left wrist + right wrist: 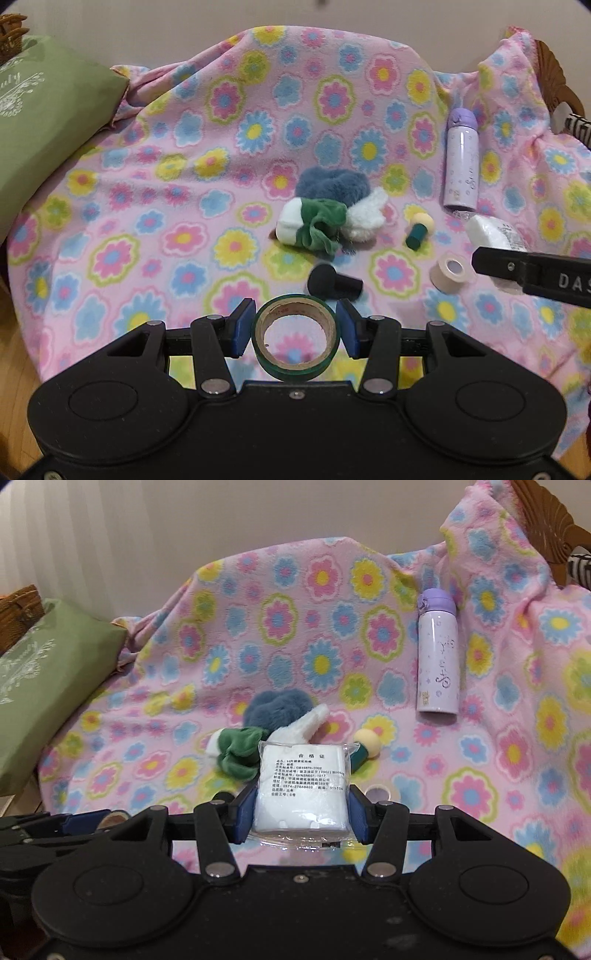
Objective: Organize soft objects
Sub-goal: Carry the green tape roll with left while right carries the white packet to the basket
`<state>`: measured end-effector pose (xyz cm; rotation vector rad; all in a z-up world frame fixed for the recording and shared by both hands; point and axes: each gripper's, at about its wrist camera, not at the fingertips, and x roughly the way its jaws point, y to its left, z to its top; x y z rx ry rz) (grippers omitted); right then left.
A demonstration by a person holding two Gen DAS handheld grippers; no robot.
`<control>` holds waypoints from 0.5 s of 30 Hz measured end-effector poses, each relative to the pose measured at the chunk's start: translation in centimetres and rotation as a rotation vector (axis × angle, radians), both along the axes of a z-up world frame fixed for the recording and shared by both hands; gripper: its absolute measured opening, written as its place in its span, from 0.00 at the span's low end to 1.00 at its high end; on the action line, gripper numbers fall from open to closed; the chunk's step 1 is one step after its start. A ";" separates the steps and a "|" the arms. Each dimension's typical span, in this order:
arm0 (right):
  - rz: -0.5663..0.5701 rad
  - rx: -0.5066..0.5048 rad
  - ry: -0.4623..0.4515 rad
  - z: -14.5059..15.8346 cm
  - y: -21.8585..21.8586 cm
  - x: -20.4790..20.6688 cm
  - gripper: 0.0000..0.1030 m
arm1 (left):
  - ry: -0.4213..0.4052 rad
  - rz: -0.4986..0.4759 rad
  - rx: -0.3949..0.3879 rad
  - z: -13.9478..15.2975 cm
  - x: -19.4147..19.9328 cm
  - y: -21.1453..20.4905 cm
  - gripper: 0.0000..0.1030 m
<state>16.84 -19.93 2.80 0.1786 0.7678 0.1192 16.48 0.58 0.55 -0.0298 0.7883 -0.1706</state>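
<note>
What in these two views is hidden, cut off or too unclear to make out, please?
- Left wrist view: the packet is partly hidden behind the right gripper's finger.
- Right wrist view: the beige tape is mostly hidden by the right gripper.
- Right wrist view: the packet's small label print is unreadable.

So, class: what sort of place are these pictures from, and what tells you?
Probably a home sofa or daybed: a floral fleece blanket draped over the seat, a green cushion at one end, and a carved wooden frame showing behind.
</note>
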 end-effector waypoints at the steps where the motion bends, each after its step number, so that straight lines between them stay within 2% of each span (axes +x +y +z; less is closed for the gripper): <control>1: 0.002 0.009 -0.002 0.2 0.0 -0.9 0.49 | 0.002 0.000 -0.004 0.1 -0.6 0.1 0.46; 8: 0.001 0.057 0.002 1.0 0.2 -7.1 0.49 | 0.010 -0.007 0.002 0.5 -4.6 -0.3 0.46; 15: -0.017 0.083 0.034 0.6 0.8 -12.5 0.49 | 0.030 -0.002 0.009 -0.1 -8.6 -0.9 0.46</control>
